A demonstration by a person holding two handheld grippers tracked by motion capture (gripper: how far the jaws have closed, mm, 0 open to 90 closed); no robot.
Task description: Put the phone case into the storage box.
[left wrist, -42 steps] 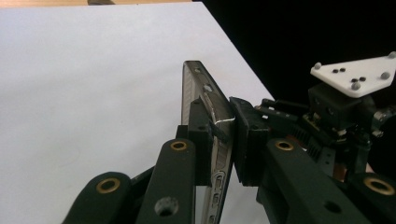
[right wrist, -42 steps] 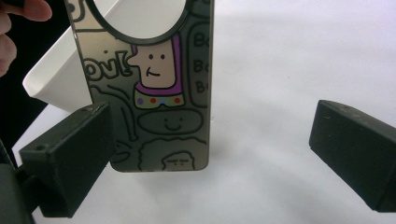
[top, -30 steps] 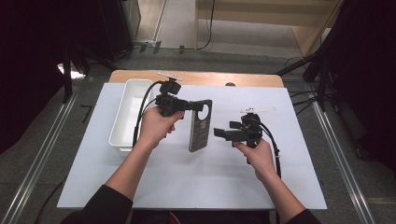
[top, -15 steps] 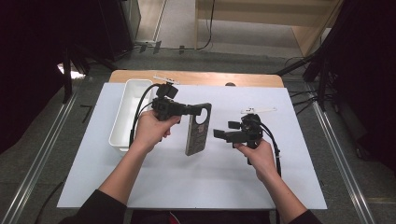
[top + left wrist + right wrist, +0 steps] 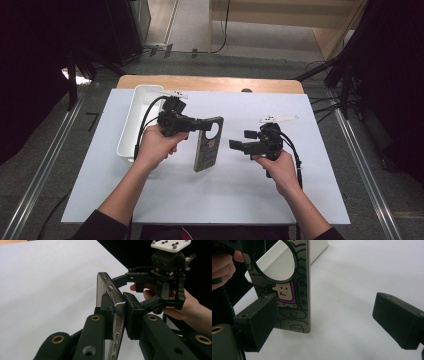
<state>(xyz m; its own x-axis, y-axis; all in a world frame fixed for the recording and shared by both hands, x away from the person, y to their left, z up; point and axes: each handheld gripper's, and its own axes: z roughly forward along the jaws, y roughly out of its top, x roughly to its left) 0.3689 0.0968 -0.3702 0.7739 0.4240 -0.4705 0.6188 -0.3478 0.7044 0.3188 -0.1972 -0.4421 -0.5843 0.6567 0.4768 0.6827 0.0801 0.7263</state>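
- Above the white table (image 5: 300,200), the left gripper (image 5: 200,125) has its fingers clamped on the upper edge of a phone case (image 5: 207,145), which hangs upright.
- Right gripper (image 5: 235,145): fingers apart, just beside the case, not touching.

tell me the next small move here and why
Probably ease the right claw toward the phone case until the case's free edge sits between its open jaws, then close. The left claw is clamped on the case near its camera cutout, holding it above the white table, while the right claw's jaws gape wide just beside it, so a handover or two-claw hold looks likeliest.
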